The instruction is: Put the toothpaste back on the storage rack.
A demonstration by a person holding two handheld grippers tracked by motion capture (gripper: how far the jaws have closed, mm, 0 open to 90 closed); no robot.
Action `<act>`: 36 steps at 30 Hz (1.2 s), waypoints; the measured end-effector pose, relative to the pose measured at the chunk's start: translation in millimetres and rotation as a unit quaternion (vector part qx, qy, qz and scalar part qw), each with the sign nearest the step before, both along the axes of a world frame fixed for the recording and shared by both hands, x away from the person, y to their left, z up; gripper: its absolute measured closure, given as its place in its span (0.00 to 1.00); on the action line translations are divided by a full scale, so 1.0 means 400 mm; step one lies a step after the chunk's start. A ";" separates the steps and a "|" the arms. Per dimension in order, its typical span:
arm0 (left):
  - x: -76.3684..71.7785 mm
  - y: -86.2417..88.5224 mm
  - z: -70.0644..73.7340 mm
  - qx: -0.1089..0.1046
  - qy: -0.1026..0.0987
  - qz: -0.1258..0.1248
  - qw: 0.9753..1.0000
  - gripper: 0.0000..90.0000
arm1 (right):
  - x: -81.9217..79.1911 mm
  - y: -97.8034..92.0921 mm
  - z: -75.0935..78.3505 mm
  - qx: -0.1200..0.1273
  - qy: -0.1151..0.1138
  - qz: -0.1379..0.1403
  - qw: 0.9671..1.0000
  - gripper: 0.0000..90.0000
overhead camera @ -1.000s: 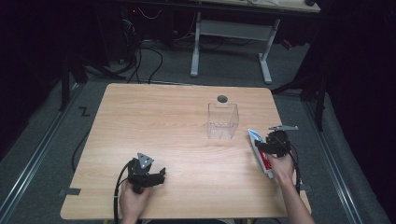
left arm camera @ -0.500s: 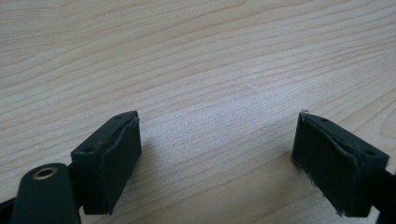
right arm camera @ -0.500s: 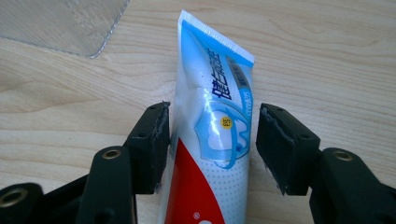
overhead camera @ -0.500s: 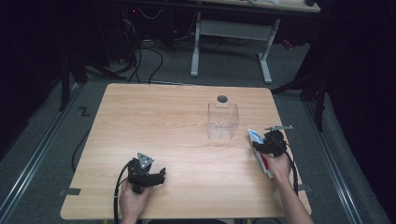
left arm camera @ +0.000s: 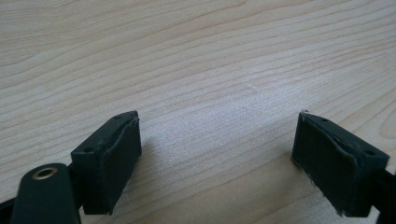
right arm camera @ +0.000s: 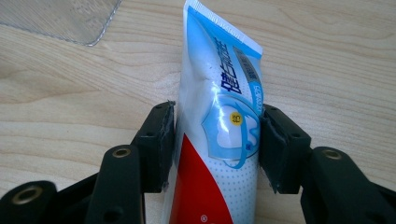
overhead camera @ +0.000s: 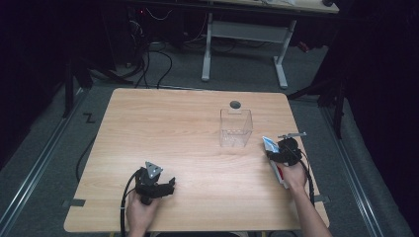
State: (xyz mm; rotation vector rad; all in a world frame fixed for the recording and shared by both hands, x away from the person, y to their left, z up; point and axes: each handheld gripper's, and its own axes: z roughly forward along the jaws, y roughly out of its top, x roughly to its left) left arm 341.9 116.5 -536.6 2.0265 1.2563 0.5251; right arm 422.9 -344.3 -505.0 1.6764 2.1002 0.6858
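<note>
Reaching in from the near edge of the table [overhead camera: 163, 118], both forearms come up from six o'clock. The right hand [overhead camera: 295, 175] sits toward four o'clock, near the right edge, wrist straight and knuckles up, carrying the right gripper [overhead camera: 280, 150] pointed away toward twelve. Its jaws are clamped on a tube [right arm camera: 219, 121], white with blue and red print, squeezing it at both sides about mid-length. The tube's flat crimped end sticks out ahead toward the box, and its red part runs back under the hand. Whether the tube is lifted or lying on the wood, I cannot tell.

A clear box [overhead camera: 235, 127] stands just past the tube's tip, at about two o'clock from the table's middle, close to it but not touching. A small dark round spot [overhead camera: 235, 104] lies on the wood beyond the box.

The left hand [overhead camera: 141, 212] rests at seven o'clock, fist around the left gripper [overhead camera: 168, 185], which points toward three. Its jaws stand wide apart with only bare wood between the pads [left arm camera: 119, 163].
</note>
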 end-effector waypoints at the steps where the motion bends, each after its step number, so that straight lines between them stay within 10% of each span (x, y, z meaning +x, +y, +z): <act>1: 0.000 0.000 0.000 0.000 0.000 0.000 1.000 0.18 | 0.001 0.000 -0.001 -0.001 0.002 0.001 1.000 0.55; 27: 0.000 0.000 0.000 0.000 0.000 0.003 1.000 0.18 | 0.015 -0.016 0.003 0.033 0.046 0.009 0.998 0.73; 36: 0.000 0.000 0.000 0.000 0.000 0.002 1.000 0.18 | 0.009 0.006 0.011 -0.004 0.042 0.031 0.999 0.77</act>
